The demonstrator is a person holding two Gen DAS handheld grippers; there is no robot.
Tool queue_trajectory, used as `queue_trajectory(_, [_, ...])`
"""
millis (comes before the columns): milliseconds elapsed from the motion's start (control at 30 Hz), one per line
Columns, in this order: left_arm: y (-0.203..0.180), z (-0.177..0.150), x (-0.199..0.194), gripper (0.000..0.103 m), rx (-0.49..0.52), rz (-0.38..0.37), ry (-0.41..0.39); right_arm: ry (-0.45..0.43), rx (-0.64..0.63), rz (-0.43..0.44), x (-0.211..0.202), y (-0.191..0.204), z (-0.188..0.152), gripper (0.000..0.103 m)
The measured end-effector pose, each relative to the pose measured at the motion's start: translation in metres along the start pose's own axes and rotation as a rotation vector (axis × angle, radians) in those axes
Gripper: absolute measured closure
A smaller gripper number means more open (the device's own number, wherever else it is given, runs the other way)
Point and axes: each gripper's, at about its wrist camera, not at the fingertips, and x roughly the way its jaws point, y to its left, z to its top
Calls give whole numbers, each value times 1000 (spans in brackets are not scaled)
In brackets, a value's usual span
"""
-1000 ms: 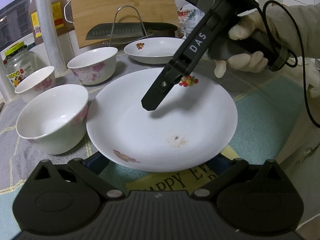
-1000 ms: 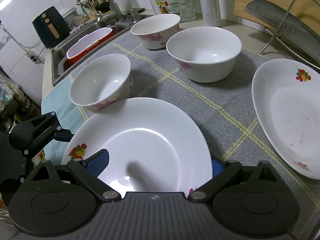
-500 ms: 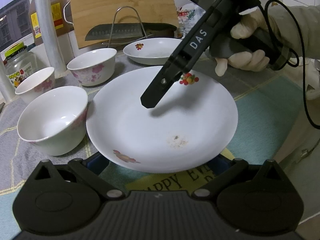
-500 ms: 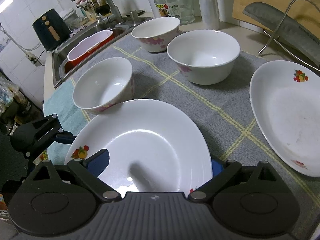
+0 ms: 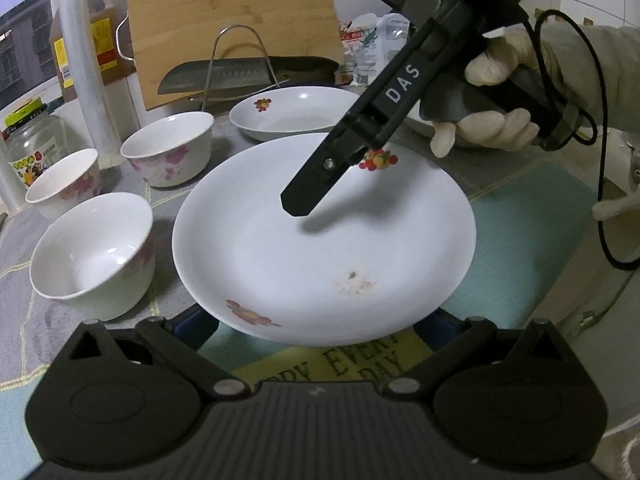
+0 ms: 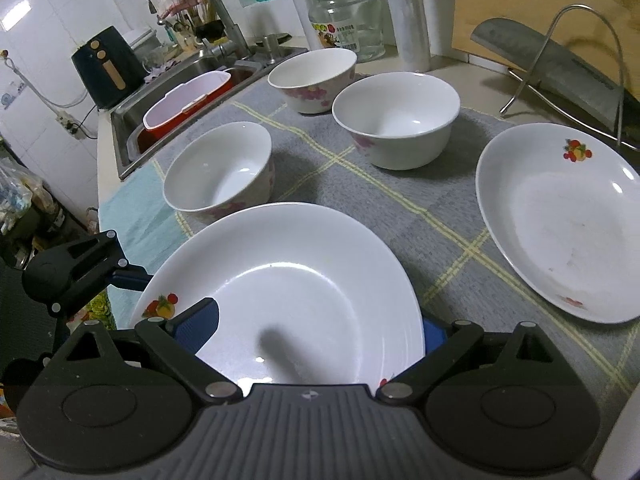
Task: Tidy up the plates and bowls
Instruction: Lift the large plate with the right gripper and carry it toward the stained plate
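Left wrist view: my left gripper [image 5: 316, 320] stands wide at the plate [image 5: 320, 248], rim between the fingers, fruit mark at 1 o'clock. My right gripper [image 5: 298, 208] hangs over it.

Right wrist view: its jaws are spread, one finger [image 6: 196, 322] above the plate [image 6: 312, 280]; bowls [image 6: 218, 172] at 11.

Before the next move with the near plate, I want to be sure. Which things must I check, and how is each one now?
1. Right gripper on near plate: one of its fingers lies over the plate, the other below. Firmness: cannot tell.
2. Left gripper grip: fingers hidden under the rim. Cannot tell.
3. Far plate empty for stacking: ok.
4. Cloth between the plates free: ok.
5. Nearest bowl close to the rim: not ok.
6. Near plate clean: brown stain. Not ok.
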Motion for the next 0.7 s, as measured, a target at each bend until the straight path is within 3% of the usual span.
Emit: queue_trajectory(700, [-50, 43, 15, 1, 41, -23, -21, -65, 24, -40, -67, -34, -35, 3])
